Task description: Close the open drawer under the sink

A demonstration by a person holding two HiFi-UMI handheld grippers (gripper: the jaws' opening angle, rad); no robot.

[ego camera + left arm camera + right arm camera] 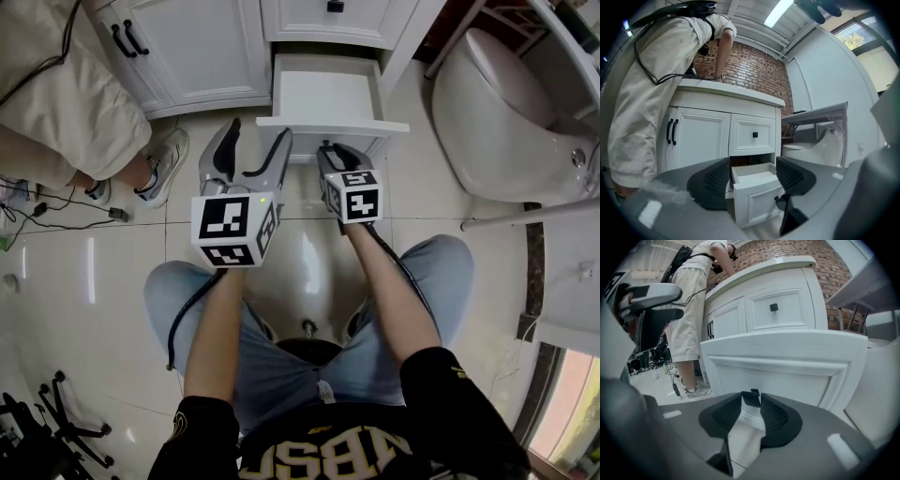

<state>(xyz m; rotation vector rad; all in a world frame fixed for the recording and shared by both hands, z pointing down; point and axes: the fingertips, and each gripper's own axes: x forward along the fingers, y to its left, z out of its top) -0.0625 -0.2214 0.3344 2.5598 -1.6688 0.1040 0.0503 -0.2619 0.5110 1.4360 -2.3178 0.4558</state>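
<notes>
Drawer [328, 94] open; right gripper [751, 400] apparently gripping knob [750, 397].

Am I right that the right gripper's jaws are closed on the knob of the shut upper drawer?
Not quite: the right gripper grips the knob of the open lower drawer, as the right gripper view shows; the upper drawer is untouched.

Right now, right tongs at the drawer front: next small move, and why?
Probably push the right tongs straight toward the cabinet: its jaws look shut on the black knob, and the drawer stands pulled out. The left tongs hang open, empty.
</notes>
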